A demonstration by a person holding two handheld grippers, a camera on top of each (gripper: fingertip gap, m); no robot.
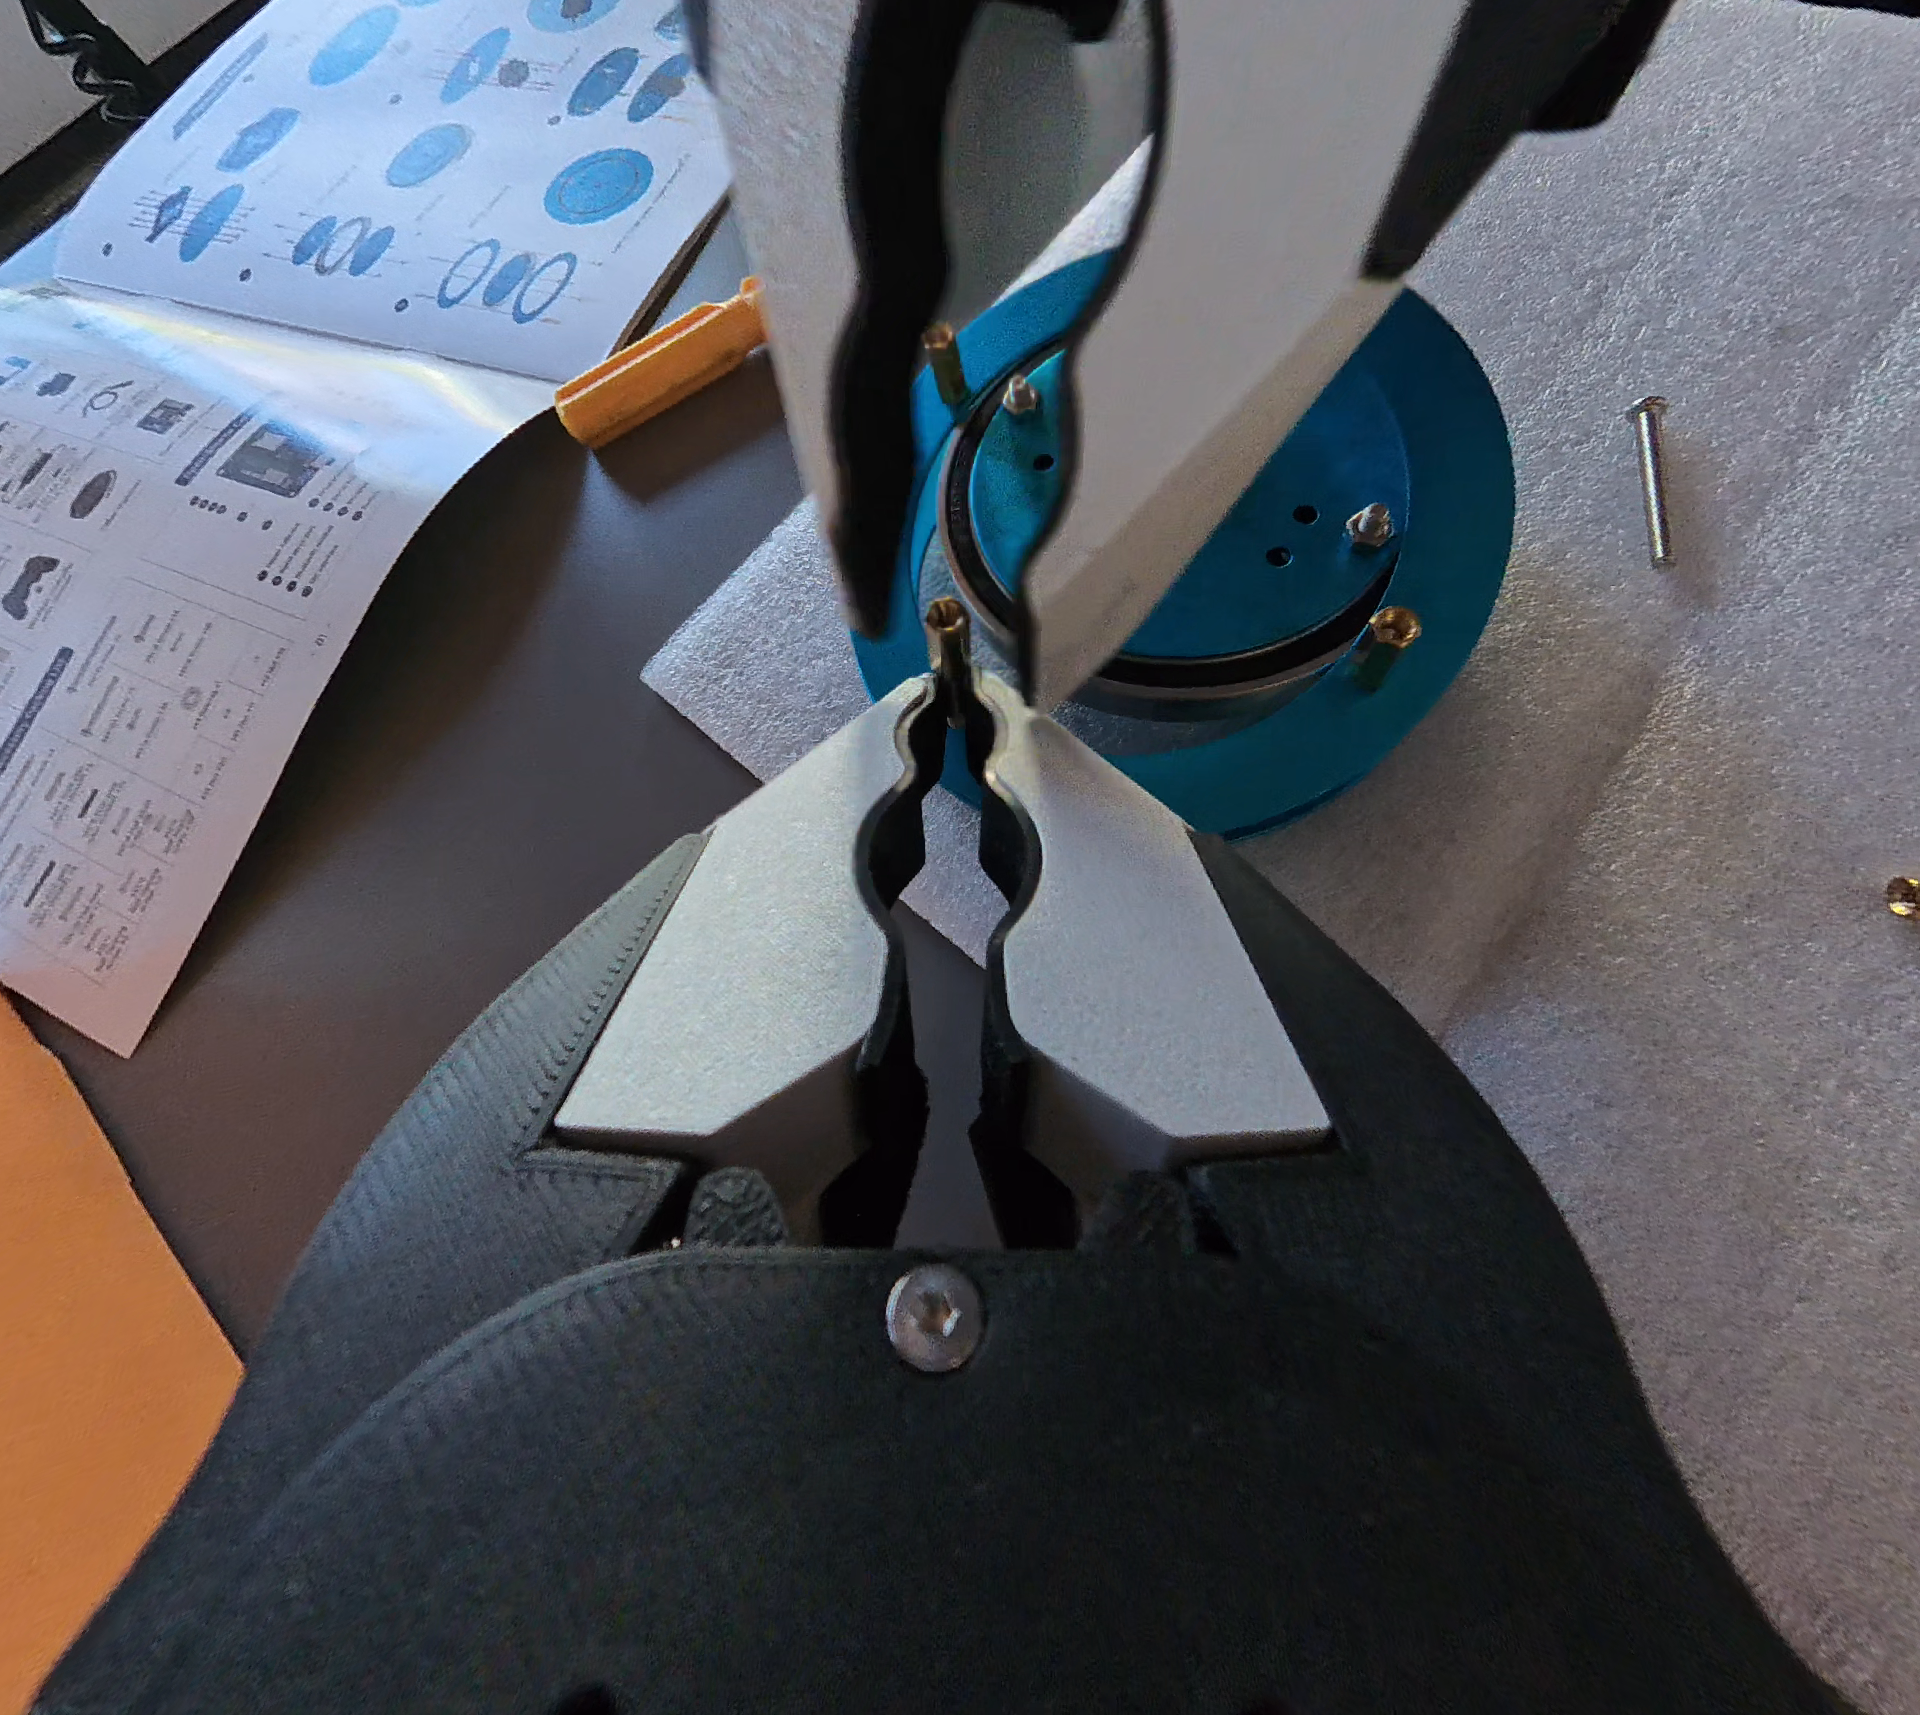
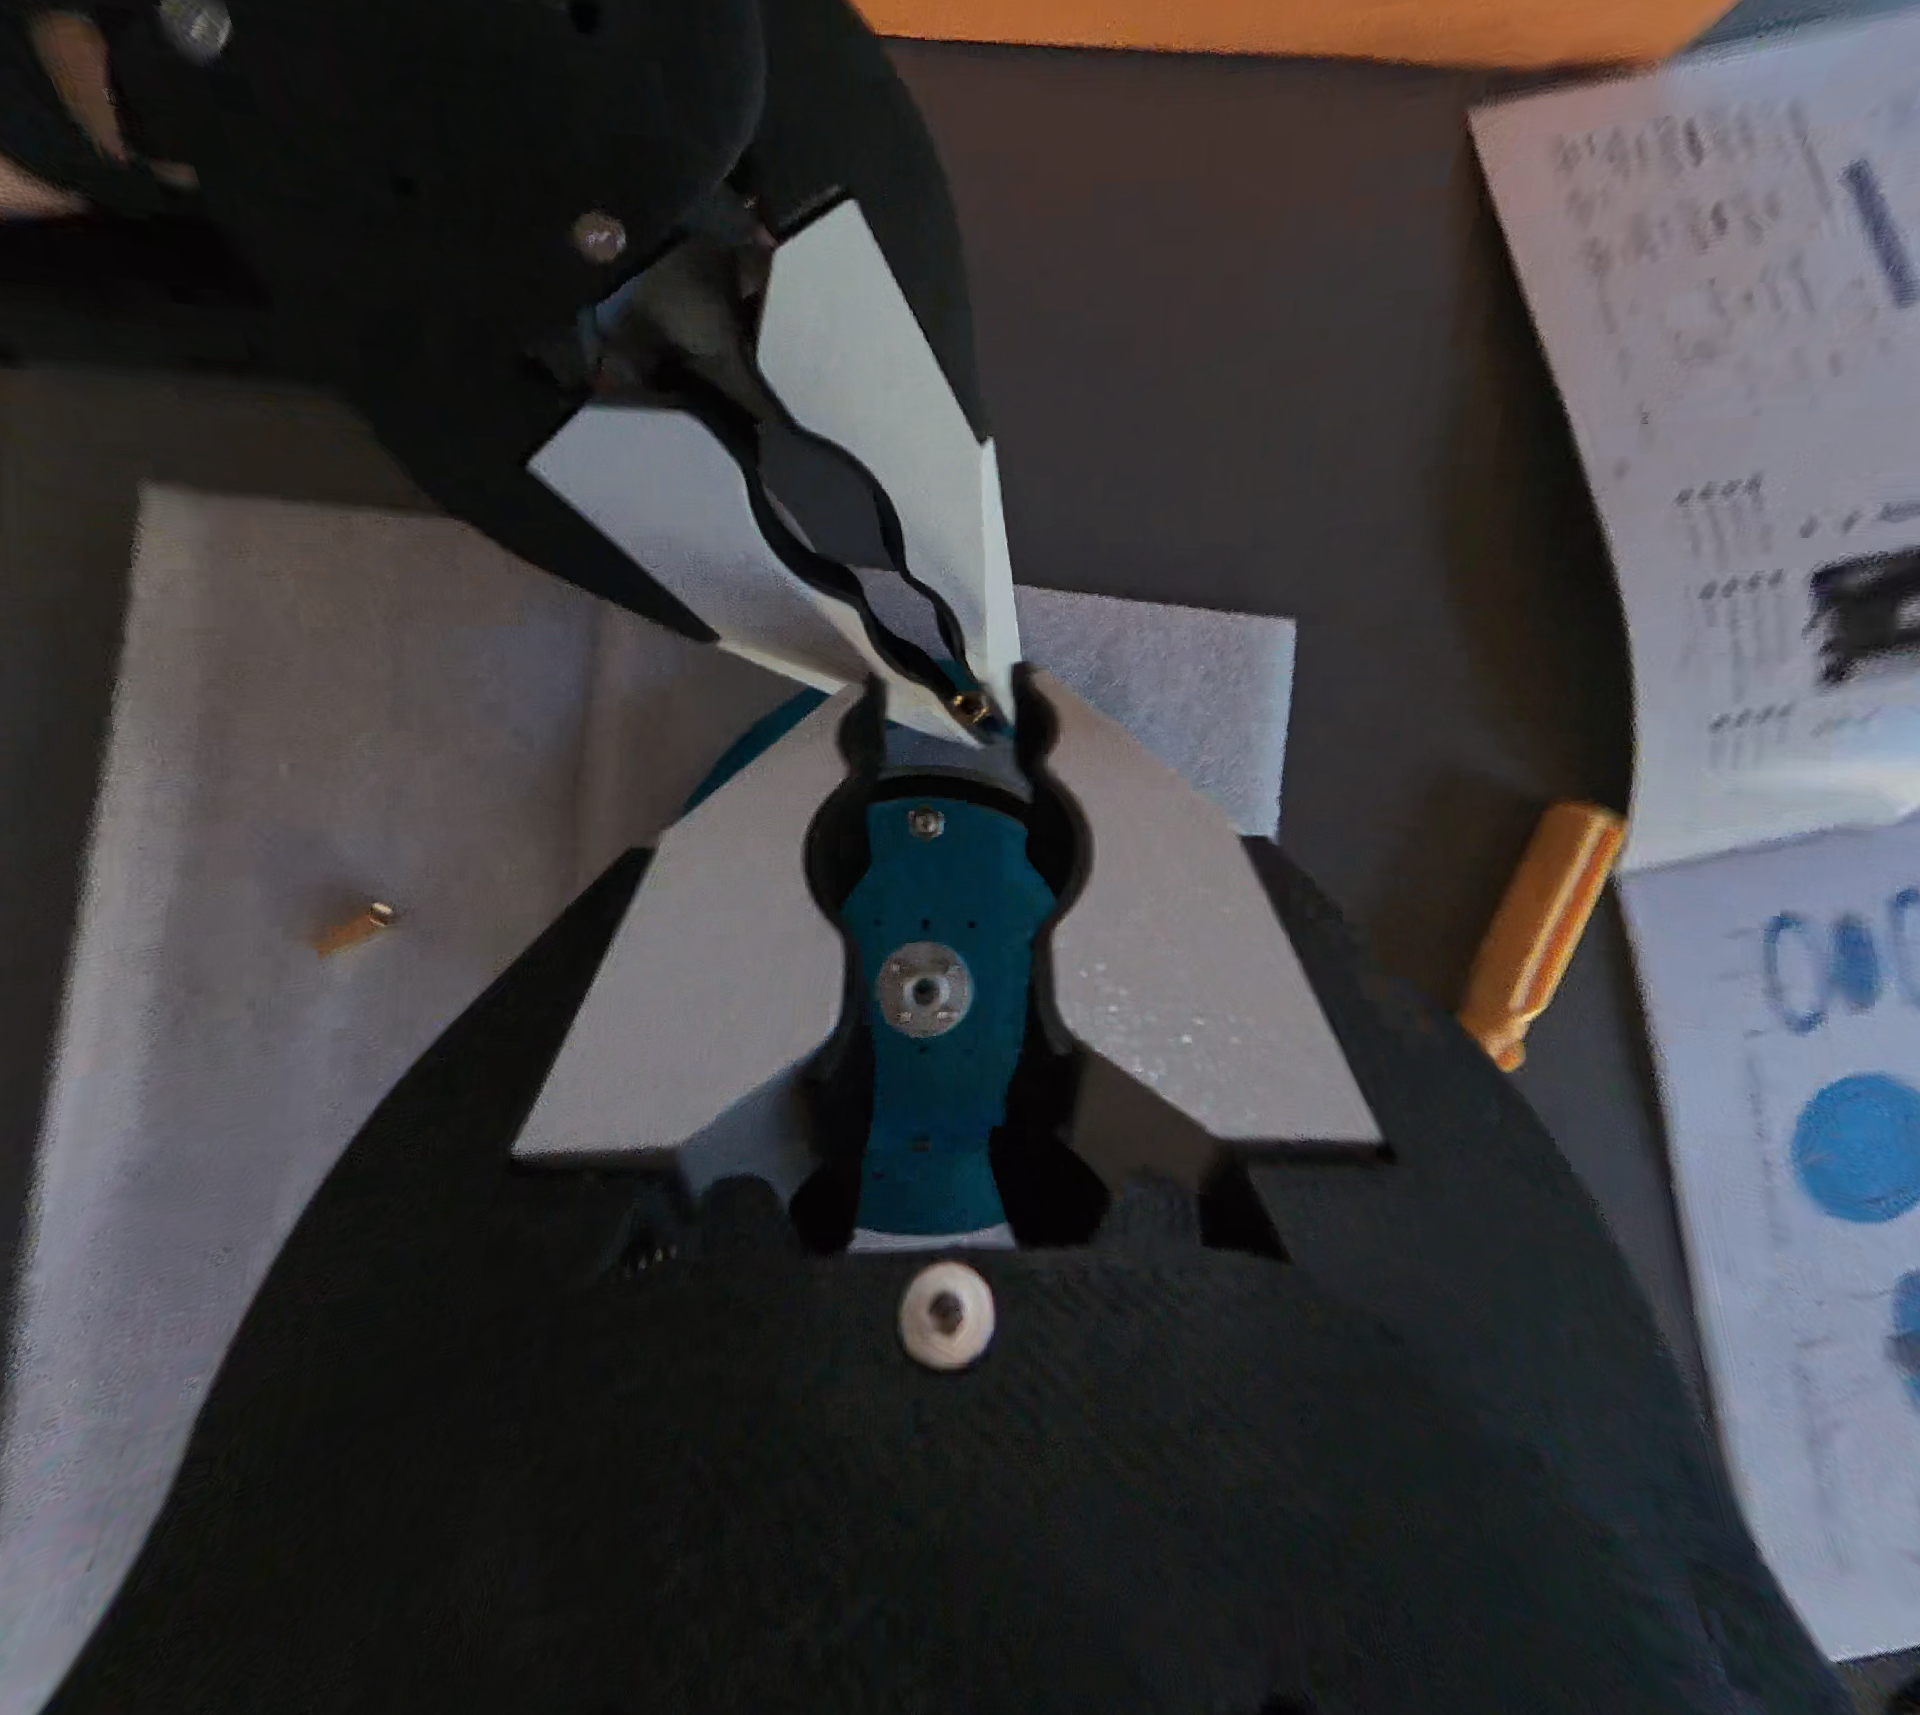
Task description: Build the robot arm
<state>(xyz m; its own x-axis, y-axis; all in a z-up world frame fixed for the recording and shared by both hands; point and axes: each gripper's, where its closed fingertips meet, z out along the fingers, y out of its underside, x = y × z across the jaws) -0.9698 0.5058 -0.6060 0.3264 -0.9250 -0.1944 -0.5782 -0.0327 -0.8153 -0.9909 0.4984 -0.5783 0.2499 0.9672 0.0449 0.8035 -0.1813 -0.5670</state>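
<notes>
On white foam, left claw [image 1: 954, 697] pinches a brass standoff [image 1: 948, 639] beside the blue disc [image 1: 1455, 460]; right claw [image 2: 951, 709] gapes wide.

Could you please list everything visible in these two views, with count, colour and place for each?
Round metal disc: one, blue, on the foam sheet, under both claws.
Brass posts: three upright on the disc's rim; the near one is pinched by the left claw.
Loose brass post: one, lying on the foam.
Screw: one, silver, lying on the foam beside the disc.
Foam sheet: one, white, on the dark table.
Instruction sheets: white with blue drawings, on the table.
Small tool: one, orange, beside the sheets.
Left claw: shut on the near post.
Right claw: open, above the disc.
</notes>
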